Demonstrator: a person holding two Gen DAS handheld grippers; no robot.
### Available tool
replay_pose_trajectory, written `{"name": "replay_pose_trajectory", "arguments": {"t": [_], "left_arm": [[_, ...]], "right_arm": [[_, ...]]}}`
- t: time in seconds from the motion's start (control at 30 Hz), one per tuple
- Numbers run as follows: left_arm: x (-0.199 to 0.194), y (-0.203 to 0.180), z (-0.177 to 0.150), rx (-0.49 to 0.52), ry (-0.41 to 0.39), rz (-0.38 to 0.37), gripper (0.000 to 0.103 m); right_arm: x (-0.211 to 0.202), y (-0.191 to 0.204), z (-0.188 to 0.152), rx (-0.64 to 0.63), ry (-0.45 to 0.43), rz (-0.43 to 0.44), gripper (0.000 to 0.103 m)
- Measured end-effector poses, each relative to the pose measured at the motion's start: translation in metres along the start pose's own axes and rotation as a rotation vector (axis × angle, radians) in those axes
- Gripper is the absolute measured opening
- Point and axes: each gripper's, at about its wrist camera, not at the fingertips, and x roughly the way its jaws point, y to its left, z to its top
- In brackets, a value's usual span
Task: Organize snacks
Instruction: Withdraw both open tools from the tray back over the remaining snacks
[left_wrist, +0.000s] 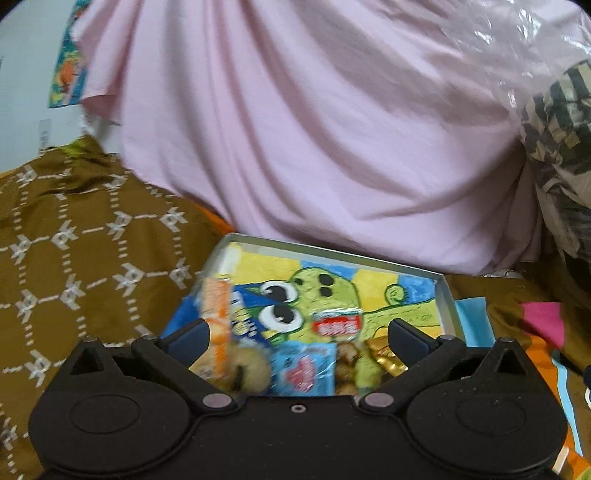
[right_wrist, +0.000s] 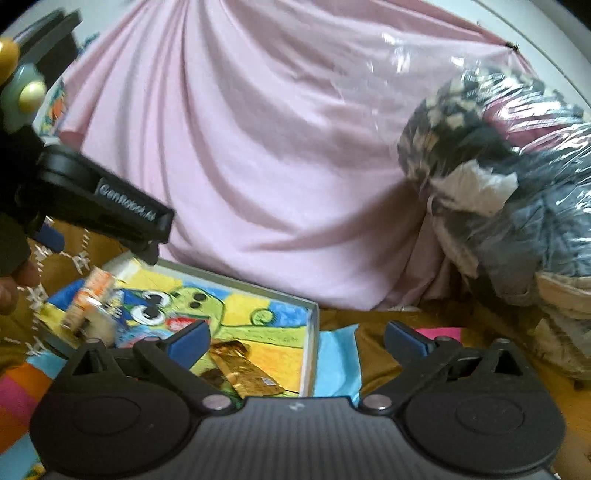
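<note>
A shallow tray (left_wrist: 445, 295) with a green cartoon frog painted on its floor lies on the bed. In it are an orange packet (left_wrist: 216, 317), a blue packet (left_wrist: 245, 325), a red-and-white candy (left_wrist: 336, 325), a light blue packet (left_wrist: 304, 369), a gold wrapper (left_wrist: 388, 360) and a round pastry (left_wrist: 249, 369). My left gripper (left_wrist: 299, 332) hangs open over these snacks and holds nothing. My right gripper (right_wrist: 297, 339) is open and empty above the tray's right rim (right_wrist: 313, 332), with the gold wrapper (right_wrist: 243, 365) just left of centre. The orange packet (right_wrist: 88, 299) lies at the tray's far left.
A large pink cloth (left_wrist: 314, 129) bulges right behind the tray. A brown patterned blanket (left_wrist: 74, 229) covers the left. A clear plastic bag of clothes (right_wrist: 498, 166) sits at the right. Blue paper (right_wrist: 338, 354) and pink paper (right_wrist: 439, 334) lie beside the tray.
</note>
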Motion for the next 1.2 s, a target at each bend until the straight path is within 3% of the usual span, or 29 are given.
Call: {"name": "replay_pose_trajectory", "arguments": {"t": [0.4, 0.7, 0.87, 1.03, 1.2], "left_arm": [[-0.068, 0.040, -0.041, 0.066, 0.018, 0.044, 0.102], [-0.091, 0.061, -0.072, 0.124, 0.047, 0.053, 0.102], [-0.094, 0.072, -0.092, 0.156, 0.091, 0.015, 0.102], [-0.089, 0.082, -0.117, 0.157, 0.156, -0.004, 0.102], [-0.074, 0.079, -0.127, 0.215, 0.254, 0.025, 0.102]], "right_arm": [[-0.040, 0.012, -0.005, 0.058, 0.079, 0.024, 0.103], [-0.067, 0.022, -0.015, 0.131, 0.187, 0.048, 0.103], [-0.073, 0.027, -0.023, 0.145, 0.268, 0.032, 0.103], [-0.069, 0.033, -0.039, 0.166, 0.412, 0.059, 0.103], [-0.060, 0.038, -0.050, 0.159, 0.504, 0.093, 0.103]]}}
